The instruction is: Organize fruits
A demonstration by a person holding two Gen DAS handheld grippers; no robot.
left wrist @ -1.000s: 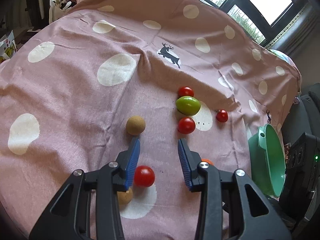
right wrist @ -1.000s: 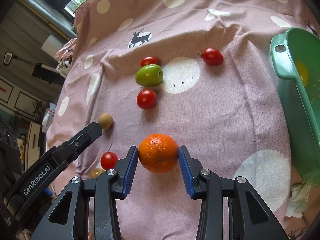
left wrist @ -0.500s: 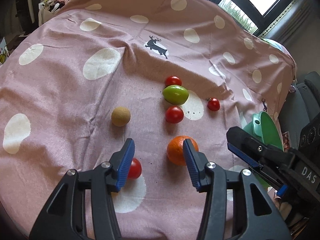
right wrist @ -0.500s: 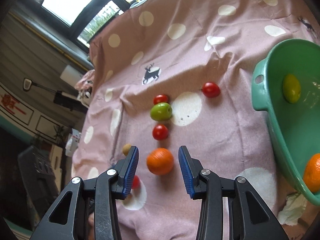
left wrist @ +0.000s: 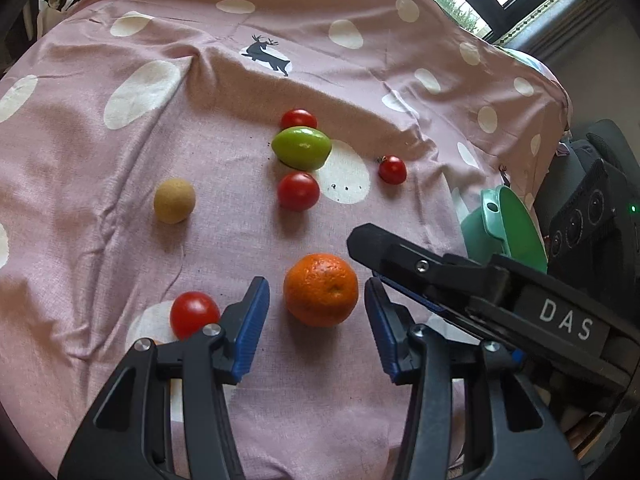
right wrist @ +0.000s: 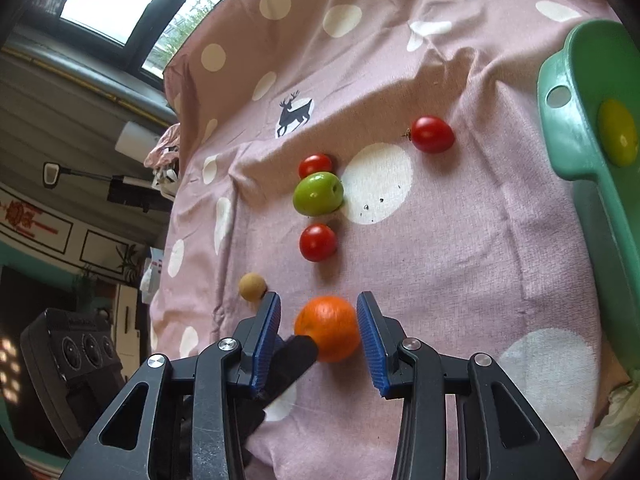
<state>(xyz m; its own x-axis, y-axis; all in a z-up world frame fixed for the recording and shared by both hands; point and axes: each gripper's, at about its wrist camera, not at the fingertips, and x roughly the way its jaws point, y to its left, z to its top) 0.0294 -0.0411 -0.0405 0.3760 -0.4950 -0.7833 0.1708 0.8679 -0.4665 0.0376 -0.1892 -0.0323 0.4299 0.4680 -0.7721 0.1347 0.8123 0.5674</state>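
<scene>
Pink cloth [left wrist: 100, 240] carries tomatoes [left wrist: 298, 191] around the orange [left wrist: 321, 295].

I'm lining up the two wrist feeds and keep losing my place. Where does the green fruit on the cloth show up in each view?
Left wrist: the green fruit sits just above center, between two red tomatoes, far beyond the left gripper.
Right wrist: the green fruit lies left of center, mid-height, up past the right gripper.
Shared landmark: the black deer print on the cloth, farther off than the fruit.
</scene>
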